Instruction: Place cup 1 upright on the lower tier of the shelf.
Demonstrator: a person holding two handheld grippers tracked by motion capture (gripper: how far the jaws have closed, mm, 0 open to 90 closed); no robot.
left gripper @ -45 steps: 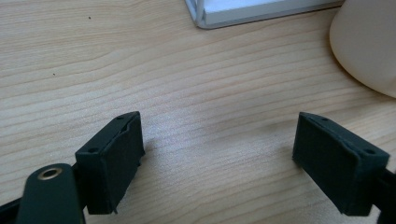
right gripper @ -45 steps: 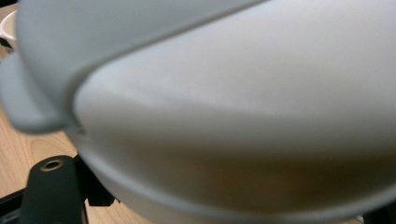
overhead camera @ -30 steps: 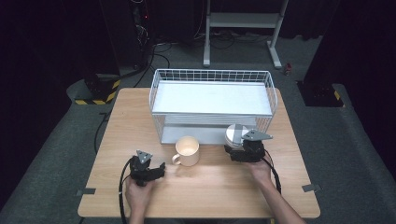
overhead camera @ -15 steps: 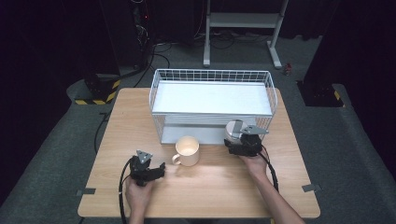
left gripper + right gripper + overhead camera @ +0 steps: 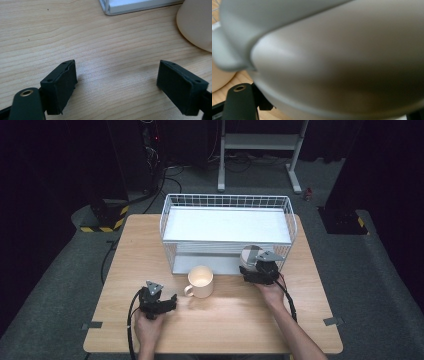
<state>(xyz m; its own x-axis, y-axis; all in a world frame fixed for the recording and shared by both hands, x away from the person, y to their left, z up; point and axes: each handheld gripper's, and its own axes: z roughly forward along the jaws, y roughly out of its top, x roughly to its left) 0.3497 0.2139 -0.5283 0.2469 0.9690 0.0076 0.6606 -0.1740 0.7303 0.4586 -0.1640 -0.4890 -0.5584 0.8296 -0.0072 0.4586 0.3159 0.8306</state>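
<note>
Since a second ago, our right gripper [image 5: 259, 271] has carried its grey cup [image 5: 248, 255] forward, closer to the front of the white wire basket [image 5: 227, 200], and turned somewhat about itself, while our left hand and the mug have stayed where they were.

Starting at the left, our left gripper [image 5: 159, 302] rests on the wooden table [image 5: 230, 320] near our edge, jaws spread wide with bare wood between them in the left gripper view. The cream mug [image 5: 201, 281] stands upright just beyond it and to its right, mouth up, its handle pointing left and toward us, more or less at that gripper. So the left hand is the nearer one to the mug, and the handle is on its side.

Further right, the grey cup sits at the basket's front right corner, beyond the right gripper. In the right gripper view its wall crowds the lens; we appear to be clamped on it, though the fingertips themselves are hidden. It looks tilted, and we cannot make out whether it touches the basket wire.
</note>
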